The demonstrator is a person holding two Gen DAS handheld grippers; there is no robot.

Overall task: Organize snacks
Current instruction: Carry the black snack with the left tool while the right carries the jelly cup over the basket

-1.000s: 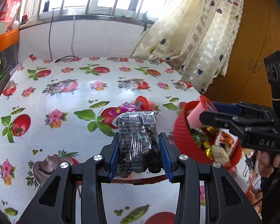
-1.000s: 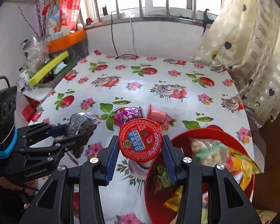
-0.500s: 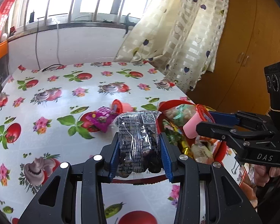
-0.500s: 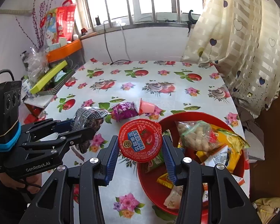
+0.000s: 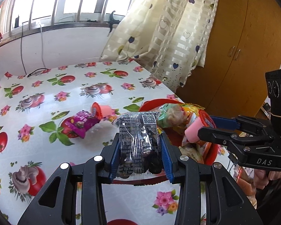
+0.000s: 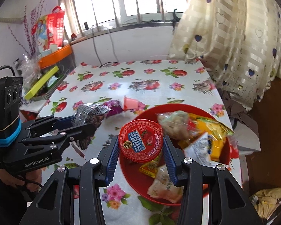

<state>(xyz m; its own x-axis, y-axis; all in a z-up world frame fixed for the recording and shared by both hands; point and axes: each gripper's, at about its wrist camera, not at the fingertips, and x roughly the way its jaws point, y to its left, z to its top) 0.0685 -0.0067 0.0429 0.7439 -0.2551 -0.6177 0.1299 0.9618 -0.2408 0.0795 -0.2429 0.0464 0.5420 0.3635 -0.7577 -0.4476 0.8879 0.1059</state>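
Sunlit window bars and a heart-print curtain [image 6: 232, 43] back a table [image 5: 46, 86] covered in an oilcloth of tomatoes, mushrooms and flowers. Near the table's right edge sits a red bowl [image 6: 133, 176] heaped with snack packets, among them a yellow bag [image 6: 213, 129] and a pale bag of nuts [image 6: 175, 123].

The left gripper [image 5: 140, 150] is clenched on a dark clear-wrapped snack packet [image 5: 138, 142], held upright between its blue pads with the QR code at the top; it hangs above the table just beside the bowl's left rim. The right gripper [image 6: 140, 150] is clamped on a red-lidded jelly cup [image 6: 140, 140] (lid facing the camera, pink body seen from the left wrist view), raised over the bowl's near-left part.

On the table, toward the middle and just beyond the bowl, a purple packet [image 5: 82, 122] lies beside a second pink jelly cup [image 5: 102, 110] tipped on its side; whether they touch I cannot tell. Past the table's left edge stands an orange tray [image 6: 56, 55] with a red gift bag [image 6: 52, 30] behind it.
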